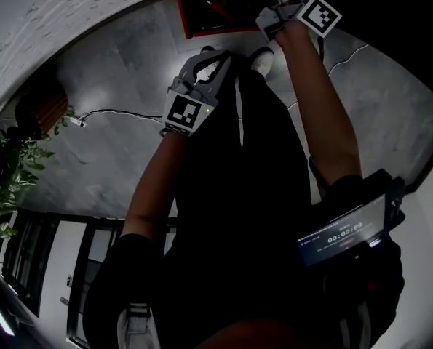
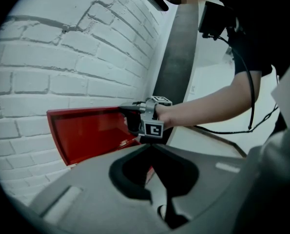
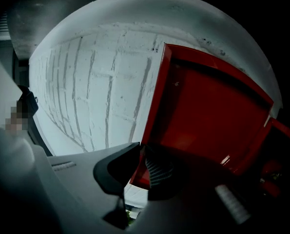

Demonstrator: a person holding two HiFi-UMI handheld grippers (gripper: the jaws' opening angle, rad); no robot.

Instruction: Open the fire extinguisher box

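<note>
Right gripper [image 3: 141, 152] fingers grasp the red box door [image 3: 208, 106] edge; left gripper [image 2: 152, 146] fingers are clenched, empty. Brick wall [image 2: 62, 57] flanks the door; 1 cable [image 1: 121, 111] crosses the floor [image 1: 114, 158].

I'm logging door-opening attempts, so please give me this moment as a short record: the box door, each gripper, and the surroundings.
door: red door of the fire extinguisher box, swung partly out from the white brick wall
grip: right gripper closed on the door's edge
spare: left gripper, jaws together, nothing between them, held back from the door
inside the box: dark, contents cannot be made out
</note>
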